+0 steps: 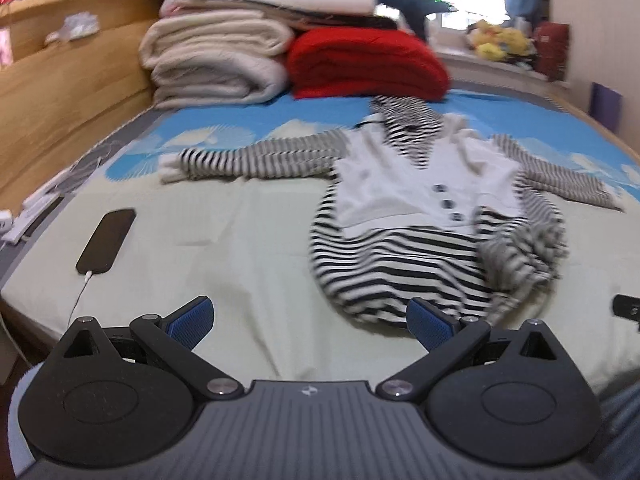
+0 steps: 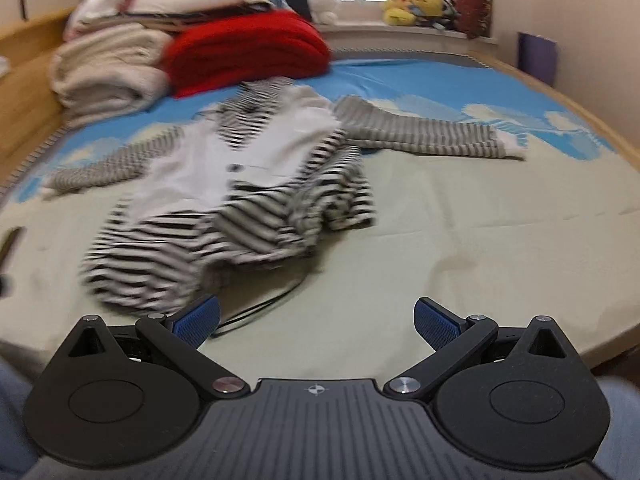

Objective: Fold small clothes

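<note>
Bare sheet lies open at 6 o'clock of the striped romper [image 1: 404, 216]; phone [image 1: 107, 242] at 9 o'clock; folded blankets [image 1: 216, 62] block 12 o'clock.

Left tool [image 1: 310, 326]: jaws spread wide, blue-padded fingertips [image 1: 192, 322] far apart, nothing between them. Right tool [image 2: 316, 324]: jaws likewise spread wide and empty, its padded fingertips [image 2: 436, 326] angled outward. Both tools held low, pointing forward.
</note>
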Available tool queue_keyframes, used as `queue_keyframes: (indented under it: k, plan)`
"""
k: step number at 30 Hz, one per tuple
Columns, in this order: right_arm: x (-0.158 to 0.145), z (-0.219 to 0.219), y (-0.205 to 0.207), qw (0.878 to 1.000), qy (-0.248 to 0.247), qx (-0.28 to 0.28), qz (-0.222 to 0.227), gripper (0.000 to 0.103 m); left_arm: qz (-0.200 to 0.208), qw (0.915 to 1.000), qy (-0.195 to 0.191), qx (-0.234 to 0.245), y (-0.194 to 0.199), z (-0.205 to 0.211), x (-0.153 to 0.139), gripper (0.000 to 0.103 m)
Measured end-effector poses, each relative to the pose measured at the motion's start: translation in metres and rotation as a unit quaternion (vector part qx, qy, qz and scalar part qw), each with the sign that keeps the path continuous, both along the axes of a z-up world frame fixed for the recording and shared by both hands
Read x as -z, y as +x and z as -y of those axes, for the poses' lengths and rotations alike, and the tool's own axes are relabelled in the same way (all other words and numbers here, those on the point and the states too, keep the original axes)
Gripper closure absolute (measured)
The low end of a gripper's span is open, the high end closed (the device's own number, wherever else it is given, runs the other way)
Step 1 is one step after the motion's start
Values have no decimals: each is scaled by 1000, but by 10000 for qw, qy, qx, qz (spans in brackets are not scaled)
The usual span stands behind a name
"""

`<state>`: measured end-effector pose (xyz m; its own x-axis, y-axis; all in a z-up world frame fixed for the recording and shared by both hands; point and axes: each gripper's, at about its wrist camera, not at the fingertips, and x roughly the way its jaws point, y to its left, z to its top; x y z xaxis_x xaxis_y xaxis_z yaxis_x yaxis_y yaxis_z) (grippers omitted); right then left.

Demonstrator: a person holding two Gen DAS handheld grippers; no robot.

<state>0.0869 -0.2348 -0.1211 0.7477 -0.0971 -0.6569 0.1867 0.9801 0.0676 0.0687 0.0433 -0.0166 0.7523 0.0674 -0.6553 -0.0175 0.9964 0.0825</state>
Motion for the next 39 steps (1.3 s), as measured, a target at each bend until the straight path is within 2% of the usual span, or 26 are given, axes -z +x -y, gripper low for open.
queue_keyframes:
  k: [1, 3, 5, 6, 8, 10, 11, 14, 17, 18, 19, 22, 24, 26, 28, 32, 35, 39]
  plan:
    - [5, 7, 14, 10000, -35, -6, -69, 1, -92, 9999, -36, -61, 10, -6, 4, 0]
    - [11, 26, 41, 9993, 330, 51, -180, 1, -284, 9994, -135, -109, 28, -16, 11, 0]
    - [16, 52, 70, 9958, 816, 376, -199, 2, -498, 9985, -206, -136, 48, -23, 20, 0]
    - [18, 62, 84, 9948, 830, 546, -202, 2, -573, 9981, -182, -151, 58, -25, 26, 0]
    - [25, 72, 113, 9962, 299, 727, -370, 2, -770, 9969, -15, -162, 75, -24, 37, 0]
    - [43, 73, 140, 9957, -327, 377, -776, 2, -988, 9949, 167, 125, 91, -18, 52, 0]
    - [52, 73, 149, 9943, -454, 175, -944, 2, -1103, 9932, 262, 257, 98, -14, 60, 0]
    - [79, 71, 171, 9904, -528, -137, -1270, 3, -1618, 9838, 292, 712, 120, 0, 86, 0]
    - [88, 69, 192, 9920, -366, -252, -1178, 5, -2134, 9681, 100, 1311, 141, 17, 105, 1]
    - [87, 70, 200, 9932, -222, -279, -1104, 10, -2178, 9650, 91, 1456, 147, 24, 107, 1]
    - [81, 74, 209, 9945, -44, -259, -1014, 17, -2127, 9644, 50, 1572, 153, 29, 107, 1]
    - [57, 84, 233, 9977, 559, -118, -375, 17, -1966, 9668, -306, 1604, 173, 34, 99, 1]
    - [46, 87, 249, 9967, 814, 8, 12, 17, -1832, 9665, -808, 1608, 183, 29, 93, 1]
    - [45, 91, 267, 9943, 1054, 143, 104, 20, -1510, 9614, -1458, 1778, 182, 22, 85, 1]
    - [47, 93, 279, 9909, 1294, 341, 117, 20, -1283, 9578, -1786, 1853, 179, 19, 81, 1]
    - [49, 94, 297, 9913, 1113, 690, 101, 20, -1103, 9539, -1792, 2142, 172, 23, 77, 1]
    - [56, 105, 305, 9895, 967, 1075, 45, 20, -993, 9458, -1925, 2422, 155, 21, 75, 0]
    - [62, 126, 299, 9805, 1098, 1627, -100, 20, -898, 9421, -1537, 2841, 151, 32, 77, 0]
